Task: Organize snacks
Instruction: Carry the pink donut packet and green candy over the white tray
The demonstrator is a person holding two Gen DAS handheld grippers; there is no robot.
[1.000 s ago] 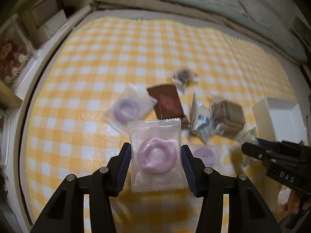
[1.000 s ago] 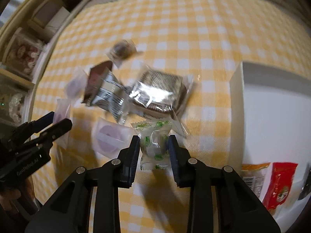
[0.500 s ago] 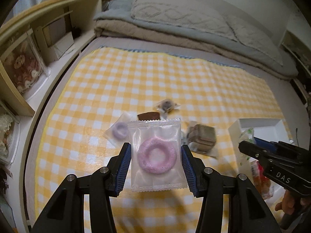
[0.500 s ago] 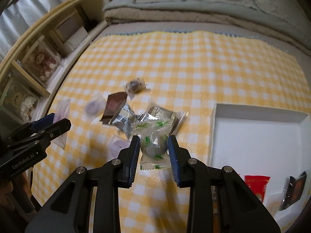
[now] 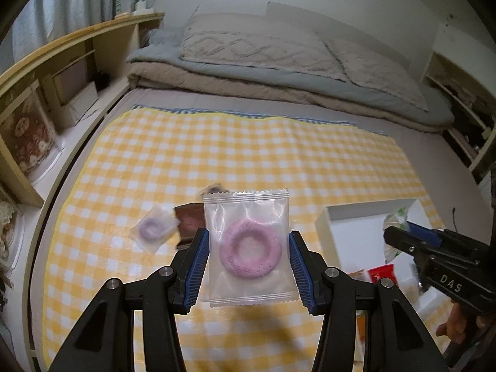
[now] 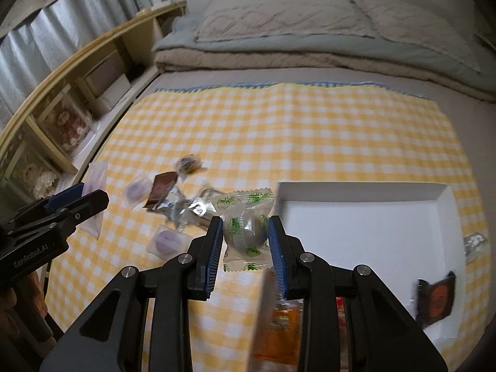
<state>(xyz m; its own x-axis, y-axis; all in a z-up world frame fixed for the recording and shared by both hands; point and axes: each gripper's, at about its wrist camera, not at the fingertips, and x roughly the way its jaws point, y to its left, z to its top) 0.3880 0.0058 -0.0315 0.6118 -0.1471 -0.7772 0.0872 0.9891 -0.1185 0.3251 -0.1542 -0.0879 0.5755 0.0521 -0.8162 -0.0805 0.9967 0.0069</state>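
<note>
1. Left wrist view: clear plastic packet with a pink ring-shaped sweet point(image 5: 249, 248), flat and upright, sits pinched between the blue pads of the left gripper point(image 5: 249, 263), raised over the yellow-and-white checked cloth point(image 5: 248, 155); open cloth lies ahead, the white rectangular tray point(image 5: 356, 217) to the right.
2. Right wrist view: right gripper point(image 6: 246, 241) clamps a clear wrapper printed with green strawberries point(image 6: 246, 223) beside the tray's left rim; loose snacks lie scattered left

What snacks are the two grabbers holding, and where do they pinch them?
The left gripper pinches the pink donut packet by its two side edges. The right gripper squeezes the green strawberry candy wrapper around its middle.
</note>
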